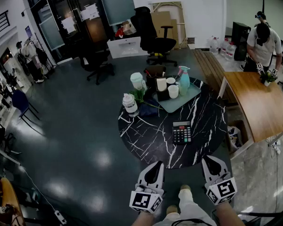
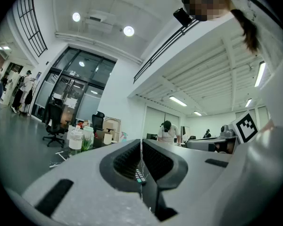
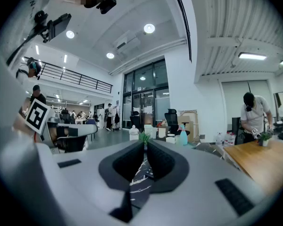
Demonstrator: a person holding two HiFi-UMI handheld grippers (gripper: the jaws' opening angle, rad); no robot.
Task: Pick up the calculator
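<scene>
The calculator (image 1: 181, 132), black with grey keys and a small green one, lies flat on the round black marble table (image 1: 151, 140), toward its near right side. My left gripper (image 1: 156, 164) hangs just off the table's front edge, to the near left of the calculator, with its jaws together and nothing in them. My right gripper (image 1: 211, 159) is level beside it, to the near right of the calculator, also shut and empty. In the left gripper view the closed tips (image 2: 141, 141) meet, and a corner of the calculator (image 2: 139, 175) shows through the hollow below them. The right gripper (image 3: 145, 144) looks across the marble top.
At the table's far side a grey tray (image 1: 191, 99) carries white cups and a teal spray bottle (image 1: 184, 79). A white jar (image 1: 130, 103) and a green plant stand to its left. A wooden table (image 1: 259, 102) with a person (image 1: 262, 41) at it is to the right, office chairs (image 1: 155, 32) behind.
</scene>
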